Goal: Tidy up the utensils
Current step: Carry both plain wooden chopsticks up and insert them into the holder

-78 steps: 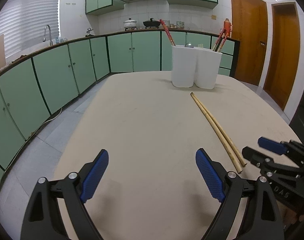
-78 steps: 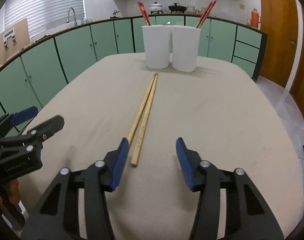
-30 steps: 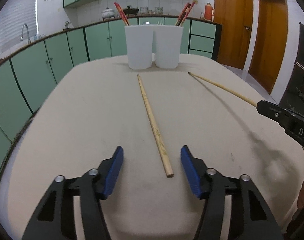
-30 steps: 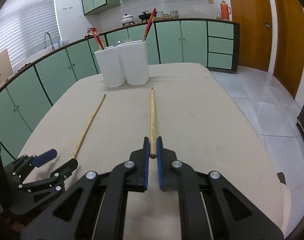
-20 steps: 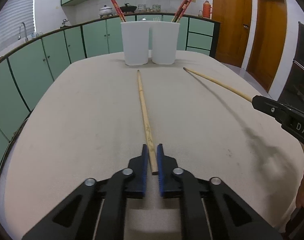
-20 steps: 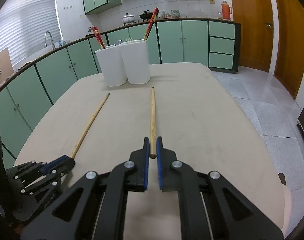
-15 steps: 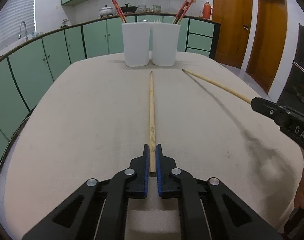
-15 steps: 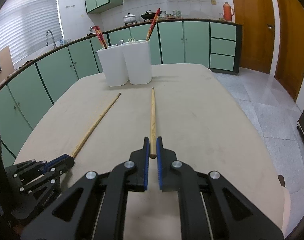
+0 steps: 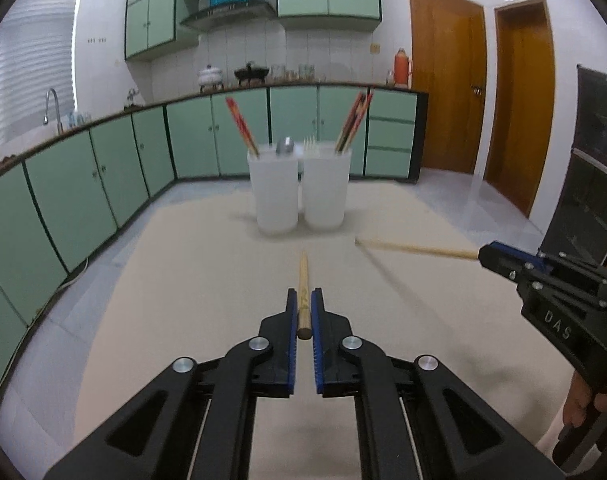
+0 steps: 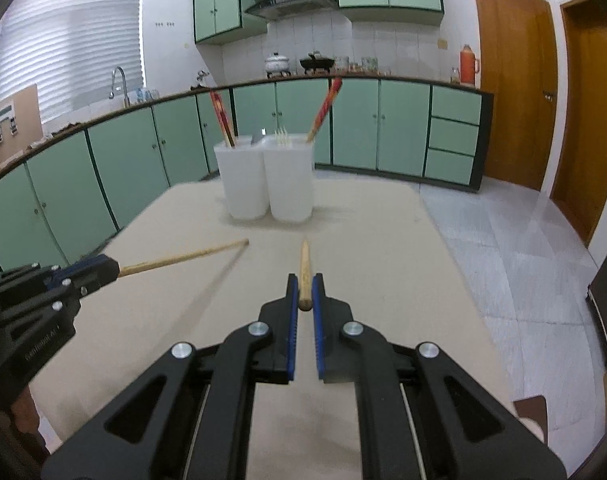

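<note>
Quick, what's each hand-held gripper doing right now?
Left hand-held gripper: shut on a wooden chopstick.
Right hand-held gripper: shut on the other chopstick.

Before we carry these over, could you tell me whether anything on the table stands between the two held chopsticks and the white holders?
Nothing visible does. The left gripper and right gripper each clamp one chopstick, and only bare table lies ahead of the white holders. The holders already contain red chopsticks.

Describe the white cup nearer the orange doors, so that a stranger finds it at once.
On the beige table two white cups stand side by side. It is the right cup, on the door side; red chopsticks lean rightward from it, beside pale fork tines.
</note>
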Available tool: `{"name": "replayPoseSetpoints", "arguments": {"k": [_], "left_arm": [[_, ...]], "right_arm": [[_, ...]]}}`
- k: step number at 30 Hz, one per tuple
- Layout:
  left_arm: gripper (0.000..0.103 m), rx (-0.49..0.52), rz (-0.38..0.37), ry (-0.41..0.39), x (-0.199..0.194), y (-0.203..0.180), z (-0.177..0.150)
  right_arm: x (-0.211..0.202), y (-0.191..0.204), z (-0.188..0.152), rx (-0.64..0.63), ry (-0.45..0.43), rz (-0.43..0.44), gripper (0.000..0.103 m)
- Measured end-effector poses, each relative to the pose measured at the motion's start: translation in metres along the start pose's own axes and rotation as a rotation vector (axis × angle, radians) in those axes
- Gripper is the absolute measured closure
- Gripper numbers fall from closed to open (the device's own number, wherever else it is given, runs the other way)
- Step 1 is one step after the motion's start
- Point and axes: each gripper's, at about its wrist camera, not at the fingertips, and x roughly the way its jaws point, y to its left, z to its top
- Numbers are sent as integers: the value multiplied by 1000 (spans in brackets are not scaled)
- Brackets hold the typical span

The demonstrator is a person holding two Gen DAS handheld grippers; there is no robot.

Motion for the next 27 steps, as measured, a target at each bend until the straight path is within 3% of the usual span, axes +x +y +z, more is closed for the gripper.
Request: {"name": "replayPoseSetpoints", "arguments": {"k": [12,20,27], "left_arm": [[96,-17,-36,-129,-12,12,79],[96,5,-86,-155,-18,9,121],[96,17,-93,-186,-21,10,144]], "right_arm": [[-19,-17,90,18,-76,108,97],[-9,-25,146,7,-40,209,97],[-7,-29,181,-16,-75,227,97]]}}
